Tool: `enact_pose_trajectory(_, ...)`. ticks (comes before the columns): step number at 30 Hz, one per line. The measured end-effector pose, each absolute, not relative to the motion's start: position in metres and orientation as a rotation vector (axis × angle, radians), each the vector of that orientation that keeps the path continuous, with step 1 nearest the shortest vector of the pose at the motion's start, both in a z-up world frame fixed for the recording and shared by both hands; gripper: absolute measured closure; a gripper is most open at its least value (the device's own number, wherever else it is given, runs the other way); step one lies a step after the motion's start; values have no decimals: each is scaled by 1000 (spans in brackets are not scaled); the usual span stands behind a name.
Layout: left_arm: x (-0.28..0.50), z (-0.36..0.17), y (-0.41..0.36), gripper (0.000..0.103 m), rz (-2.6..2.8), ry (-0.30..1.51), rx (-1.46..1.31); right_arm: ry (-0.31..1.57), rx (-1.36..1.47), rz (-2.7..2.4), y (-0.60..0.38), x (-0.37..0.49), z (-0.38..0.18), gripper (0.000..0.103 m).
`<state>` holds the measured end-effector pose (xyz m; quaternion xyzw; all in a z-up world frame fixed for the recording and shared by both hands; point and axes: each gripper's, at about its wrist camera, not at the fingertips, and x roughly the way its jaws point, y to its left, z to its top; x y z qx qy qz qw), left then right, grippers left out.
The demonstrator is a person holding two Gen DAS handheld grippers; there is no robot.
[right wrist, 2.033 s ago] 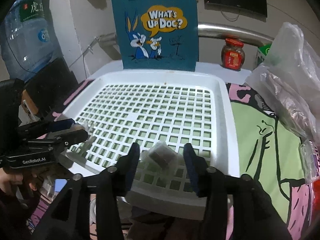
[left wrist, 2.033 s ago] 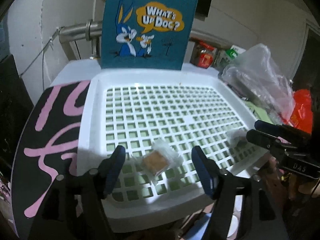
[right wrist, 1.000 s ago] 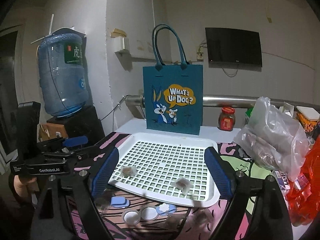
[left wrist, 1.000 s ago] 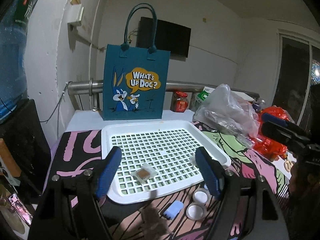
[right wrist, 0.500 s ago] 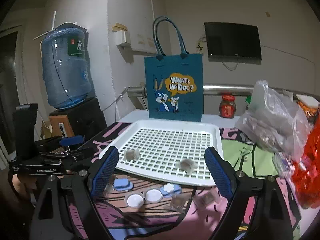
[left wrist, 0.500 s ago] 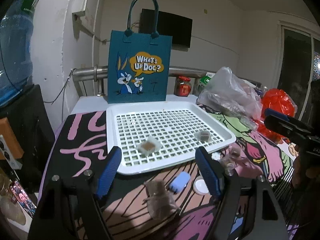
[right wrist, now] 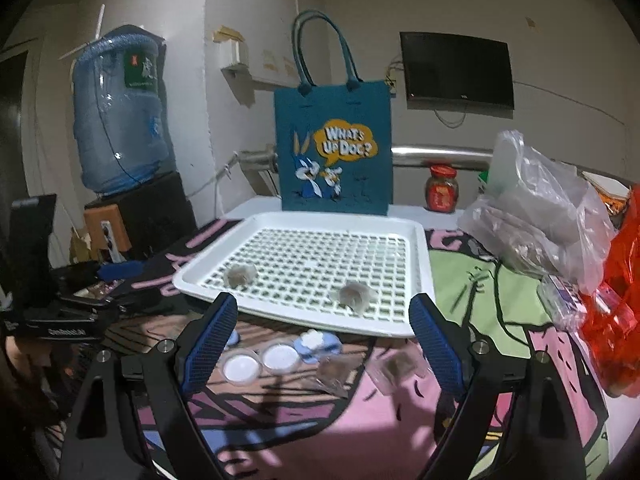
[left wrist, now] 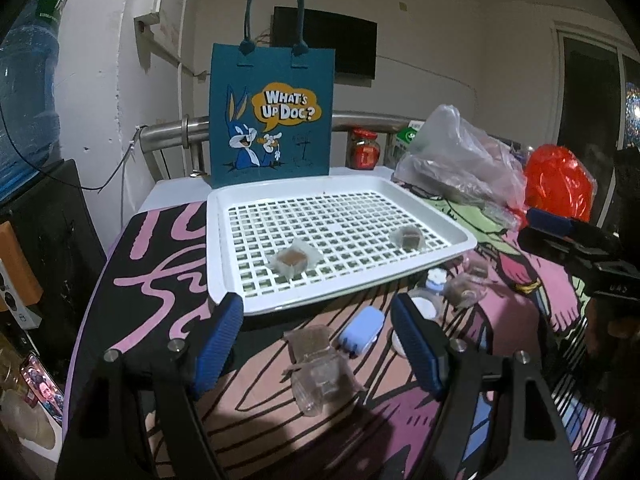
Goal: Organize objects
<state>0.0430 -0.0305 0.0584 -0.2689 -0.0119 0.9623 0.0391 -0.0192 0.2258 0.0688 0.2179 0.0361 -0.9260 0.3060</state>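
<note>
Two wrapped snack pieces already sit in the white grid tray (left wrist: pixel 224 256): one wrapped piece (left wrist: pixel 294 261) near the front left, another wrapped piece (left wrist: pixel 407 238) toward the front right. More small stuff lies loose on the printed tablecloth (left wrist: pixel 152 280) in front of the tray, so I judge I'm between placements, lining up the next pickups.

Left gripper (left wrist: pixel 318 346) has its jaws spread wide with nothing in them. In line between the jaws, on the cloth, lies a clear wrapped packet (left wrist: pixel 320 376), and just beside it a light blue case (left wrist: pixel 362 330). I'm not touching either.

Right gripper (right wrist: pixel 324 338) is likewise spread wide and empty. Ahead of it: two round white lids (right wrist: pixel 260 362), a blue-and-white piece (right wrist: pixel 316 344), and two clear brown packets (right wrist: pixel 366 370) near the tray's front edge. That view is a bit blurred, so I can't tell exactly what these are.

Next move, I reckon: lower each claw over a packet, centre it between the fingers, squeeze gently since the wrappers look flimsy and slippery, then lift over the tray rim.
</note>
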Motion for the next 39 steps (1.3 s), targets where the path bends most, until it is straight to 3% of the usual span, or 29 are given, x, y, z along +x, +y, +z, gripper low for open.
enact_pose_trajectory(39, 36, 30, -26, 27, 2776, -69, -1079, 176, 795, -2450, 236, -34, 34, 15)
